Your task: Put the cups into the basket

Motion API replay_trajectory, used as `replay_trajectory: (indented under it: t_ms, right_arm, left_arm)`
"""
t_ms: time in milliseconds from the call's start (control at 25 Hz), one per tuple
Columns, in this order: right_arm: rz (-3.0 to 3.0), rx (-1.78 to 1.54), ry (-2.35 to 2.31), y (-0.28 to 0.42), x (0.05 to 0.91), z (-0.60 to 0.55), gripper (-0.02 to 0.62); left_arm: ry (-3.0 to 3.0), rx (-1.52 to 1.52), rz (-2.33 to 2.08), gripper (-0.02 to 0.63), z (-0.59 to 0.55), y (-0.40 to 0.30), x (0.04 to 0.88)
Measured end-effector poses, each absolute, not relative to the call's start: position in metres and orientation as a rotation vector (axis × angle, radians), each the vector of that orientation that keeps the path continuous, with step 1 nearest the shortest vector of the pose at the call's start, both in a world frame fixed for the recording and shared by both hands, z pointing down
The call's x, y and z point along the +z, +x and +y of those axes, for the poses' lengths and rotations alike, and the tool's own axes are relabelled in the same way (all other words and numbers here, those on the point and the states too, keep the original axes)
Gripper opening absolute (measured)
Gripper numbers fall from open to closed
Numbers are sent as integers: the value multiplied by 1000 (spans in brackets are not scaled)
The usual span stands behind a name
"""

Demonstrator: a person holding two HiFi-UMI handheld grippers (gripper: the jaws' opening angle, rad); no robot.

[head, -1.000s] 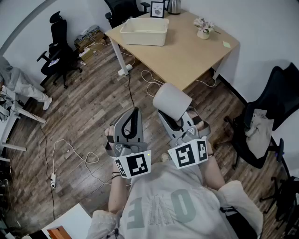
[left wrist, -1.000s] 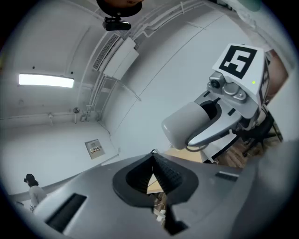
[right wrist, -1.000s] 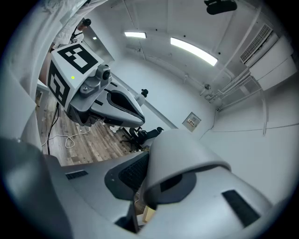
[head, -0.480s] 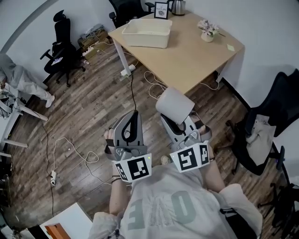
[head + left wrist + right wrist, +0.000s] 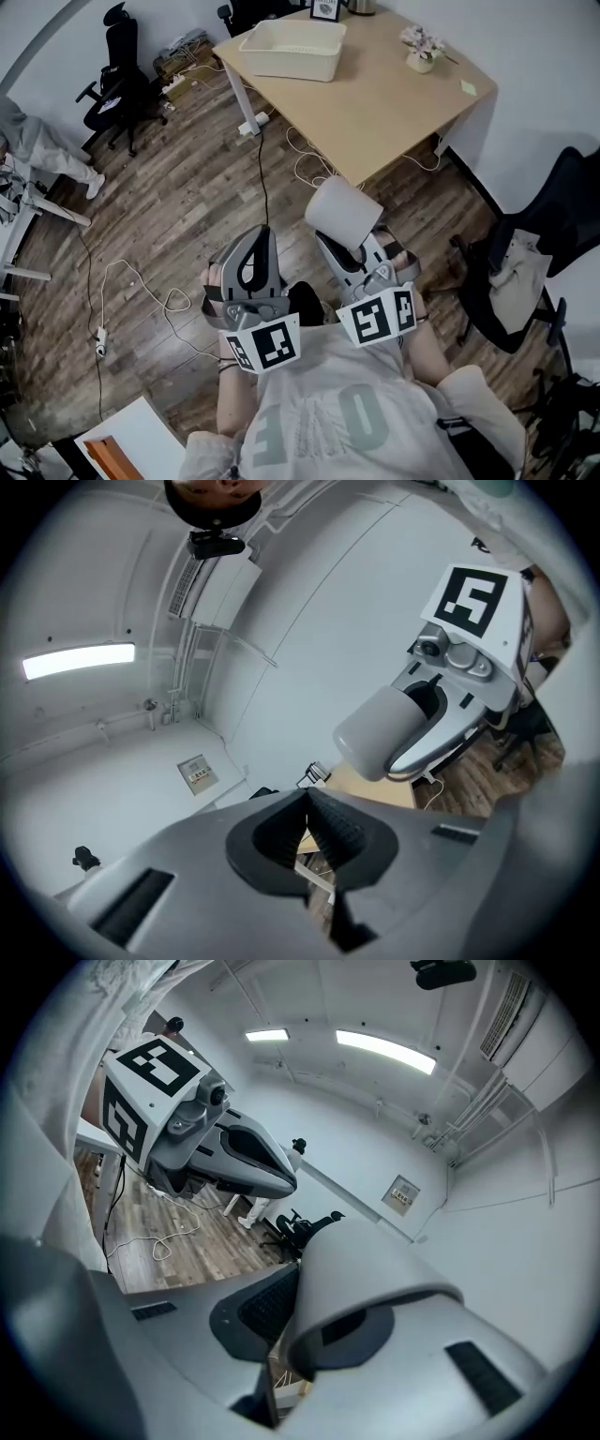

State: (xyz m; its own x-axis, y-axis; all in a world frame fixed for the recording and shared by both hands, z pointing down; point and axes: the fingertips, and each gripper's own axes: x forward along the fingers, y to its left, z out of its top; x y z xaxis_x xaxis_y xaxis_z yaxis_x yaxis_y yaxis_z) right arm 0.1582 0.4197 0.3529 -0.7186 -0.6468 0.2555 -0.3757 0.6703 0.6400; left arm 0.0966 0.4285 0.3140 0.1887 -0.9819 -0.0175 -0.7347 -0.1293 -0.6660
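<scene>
A pale grey cup (image 5: 341, 210) is held off the floor in my right gripper (image 5: 345, 236), whose jaws are shut on its wall; the right gripper view shows the cup (image 5: 361, 1283) pinched between the jaws, rim toward the camera. My left gripper (image 5: 255, 251) hovers beside it with its jaws shut and nothing between them (image 5: 305, 841). From the left gripper view the cup (image 5: 382, 731) appears in the right gripper. The cream basket (image 5: 292, 49) sits on the wooden table (image 5: 375, 94) far ahead of both grippers.
A small flower pot (image 5: 420, 58) and a yellow note (image 5: 468, 88) lie on the table's right part. Office chairs stand at the left (image 5: 114, 86) and right (image 5: 553, 216). Cables (image 5: 141, 300) trail over the wooden floor.
Both grippers and the cup keep their pose; the view has shifted, with the table and basket slightly higher in the frame.
</scene>
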Motion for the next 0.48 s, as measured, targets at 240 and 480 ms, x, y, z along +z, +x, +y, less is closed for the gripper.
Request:
replay_trajectory:
  t_ms: [240, 480]
  right_arm:
    - [-2382, -809, 786, 143, 359, 401, 37]
    - [-2336, -791, 834, 141, 360, 359, 37]
  left_arm:
    - [-1955, -527, 1644, 9, 397, 77, 318]
    - [-2003, -472, 1607, 9, 346, 68, 320]
